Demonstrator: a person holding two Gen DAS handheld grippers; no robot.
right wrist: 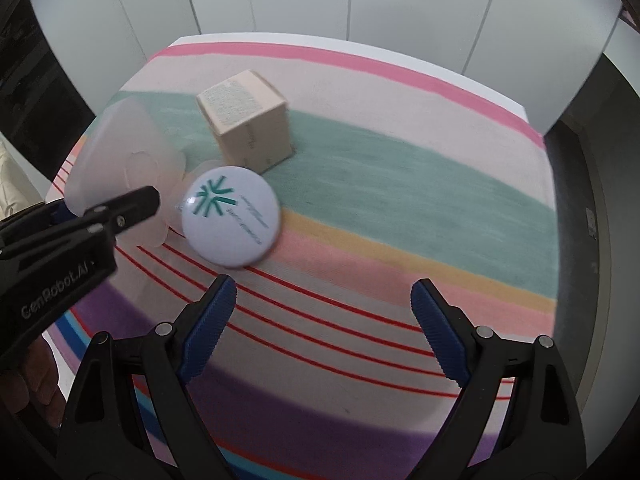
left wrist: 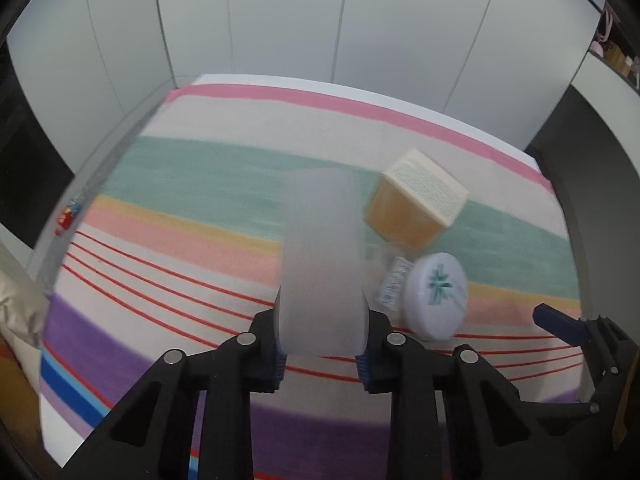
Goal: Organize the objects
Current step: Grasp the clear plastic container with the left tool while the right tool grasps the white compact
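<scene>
Left gripper point(left wrist: 322, 354): jaws clamped on a frosted translucent container point(left wrist: 322, 264), filling the centre of the left wrist view.
Right gripper point(right wrist: 322, 332): jaws apart, nothing between them, low in the right wrist view.
White round badge point(right wrist: 231, 217): centre left of the right view, just beside the container; green logo, its small text blurred.
Beige box point(right wrist: 250, 120): upper centre, just behind the badge.
Small clear packet point(left wrist: 394, 286): possibly a wrapper, wedged between container and badge.
Striped cloth point(right wrist: 400, 208): under everything.
</scene>
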